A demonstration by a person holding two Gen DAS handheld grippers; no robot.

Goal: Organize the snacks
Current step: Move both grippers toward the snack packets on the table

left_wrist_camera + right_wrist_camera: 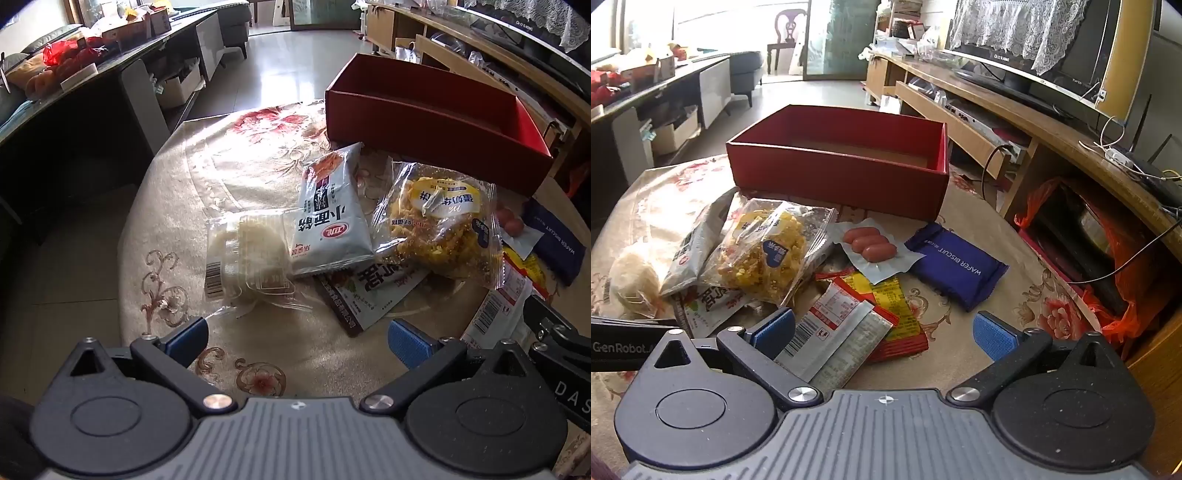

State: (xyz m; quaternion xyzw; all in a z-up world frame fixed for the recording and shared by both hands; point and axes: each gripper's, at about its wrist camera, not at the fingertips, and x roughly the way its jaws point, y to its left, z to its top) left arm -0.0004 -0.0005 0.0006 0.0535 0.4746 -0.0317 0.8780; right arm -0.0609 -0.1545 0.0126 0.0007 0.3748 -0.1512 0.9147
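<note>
left gripper (297,338) wide, empty | right gripper (884,332) wide, empty, over the red-and-silver packets (846,325) | snacks piled on surface (1015,295), red box (842,173) empty beyond | blue wafer pack (956,264) just ahead-right, long axis diagonal, right gripper nearer

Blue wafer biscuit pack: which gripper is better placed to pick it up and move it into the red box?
Right. The blue wafer biscuit pack lies just ahead of the open right gripper, with the red box straight beyond. From the left gripper, it sits at the far right edge, behind other snacks.
</note>
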